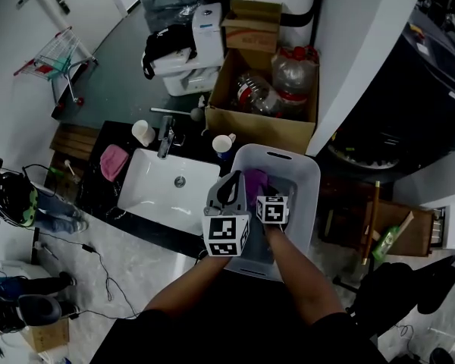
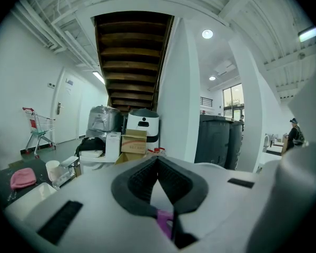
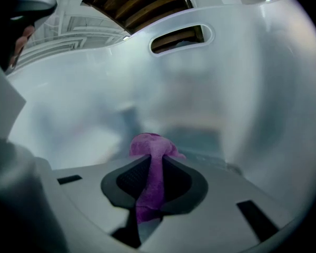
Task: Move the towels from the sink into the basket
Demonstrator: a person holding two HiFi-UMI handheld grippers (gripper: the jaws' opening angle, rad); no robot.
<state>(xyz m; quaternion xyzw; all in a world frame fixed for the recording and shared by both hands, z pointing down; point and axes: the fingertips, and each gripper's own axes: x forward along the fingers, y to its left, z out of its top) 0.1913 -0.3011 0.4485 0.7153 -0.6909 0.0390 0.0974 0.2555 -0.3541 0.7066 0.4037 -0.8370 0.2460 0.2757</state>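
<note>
The right gripper (image 3: 157,160) is clamping the purple towel (image 3: 150,144), the basket (image 3: 242,88) rising just ahead. It should be sinking lower before opening. The left gripper (image 2: 158,160) is sitting pinched shut alongside.

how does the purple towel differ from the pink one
The purple towel is pinched in the right tongs inside the basket; the pink towel lies loose on the counter left of the sink. The purple one is squeezed into a strip; the pink one sits in a rounded heap. Both are small cloths outside the sink.
</note>
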